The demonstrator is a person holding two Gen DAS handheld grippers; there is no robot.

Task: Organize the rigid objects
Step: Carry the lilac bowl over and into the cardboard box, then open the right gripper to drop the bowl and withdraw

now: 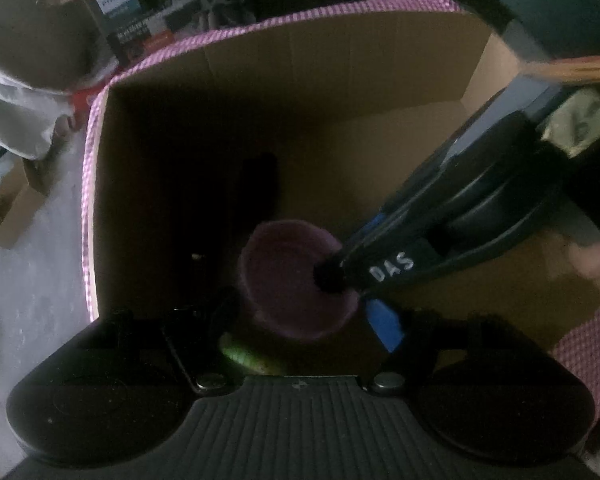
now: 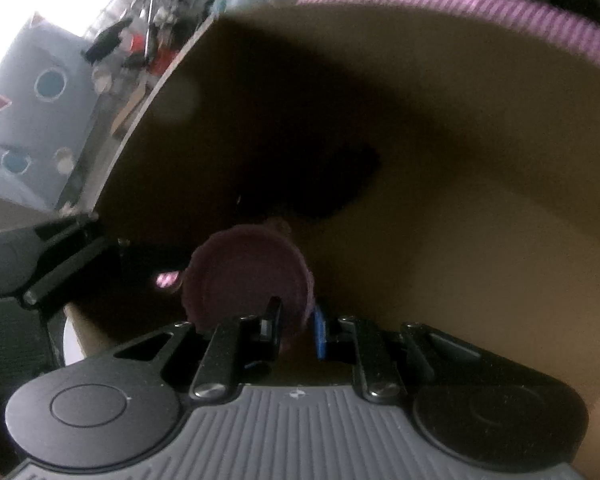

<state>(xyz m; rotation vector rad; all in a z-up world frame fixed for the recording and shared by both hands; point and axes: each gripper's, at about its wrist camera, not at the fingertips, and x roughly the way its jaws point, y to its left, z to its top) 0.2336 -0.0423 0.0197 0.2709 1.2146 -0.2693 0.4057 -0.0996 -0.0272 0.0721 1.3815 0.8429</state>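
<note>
A purple bowl (image 1: 288, 280) (image 2: 240, 276) sits low inside an open cardboard box (image 1: 300, 80) (image 2: 440, 160) whose rim is draped with pink checked cloth (image 1: 90, 184). My right gripper (image 1: 332, 276) (image 2: 296, 324) reaches in from the right and is shut on the bowl's rim; one finger is inside the bowl and the blue pad (image 2: 320, 332) is outside. My left gripper (image 1: 300, 320) hangs over the box with its jaws apart, blue pad (image 1: 384, 324) on the right. A green object (image 1: 248, 356) lies low between its jaws, and no pad visibly presses on it.
A dark shape (image 1: 260, 176) lies on the box floor beyond the bowl; I cannot tell what it is. Outside the box are a printed carton (image 1: 128, 12), white cloth (image 1: 16, 100), a small cardboard box (image 1: 12, 208) and a grey box with circles (image 2: 32, 112).
</note>
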